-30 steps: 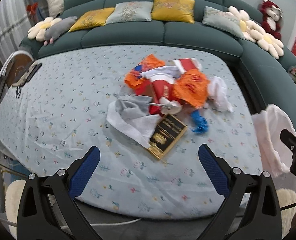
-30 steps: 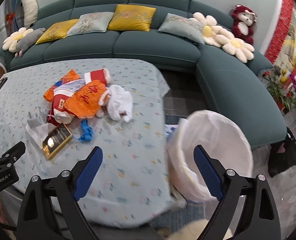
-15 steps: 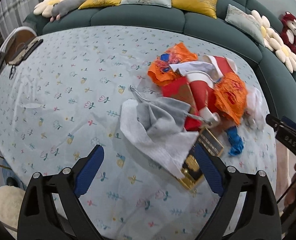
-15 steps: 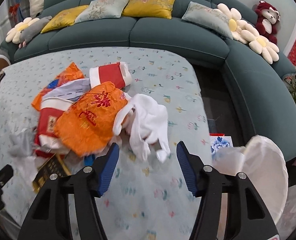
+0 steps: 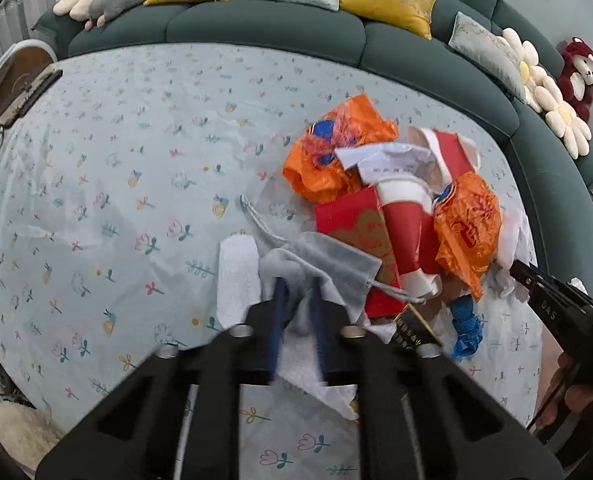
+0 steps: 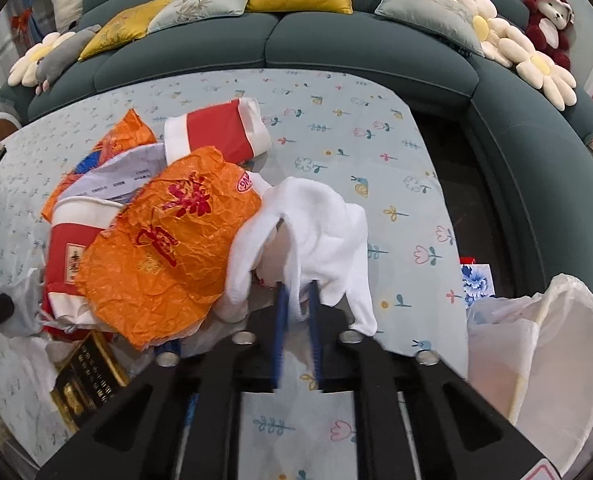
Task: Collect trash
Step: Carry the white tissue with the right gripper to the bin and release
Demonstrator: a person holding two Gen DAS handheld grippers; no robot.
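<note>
A heap of trash lies on the flowered tablecloth [image 5: 116,184]: orange plastic bags [image 5: 466,232], red and white paper cups [image 5: 406,232], a red packet, a black and gold box [image 6: 88,376], a blue scrap [image 5: 466,328]. My left gripper [image 5: 298,284] is shut on a grey drawstring pouch [image 5: 324,256] that lies over a white cloth [image 5: 236,276]. My right gripper [image 6: 298,286] is shut on a white glove [image 6: 320,220] at the right side of the heap, next to the orange bag [image 6: 164,248].
A bin lined with a white bag [image 6: 552,344] stands off the table's right edge. A teal sofa [image 6: 336,40] with cushions and plush toys curves behind the table. A dark flat object [image 5: 24,96] lies at the table's far left.
Both grippers moved forward and down onto the heap and closed, the left on the grey pouch, the right on the white glove.
</note>
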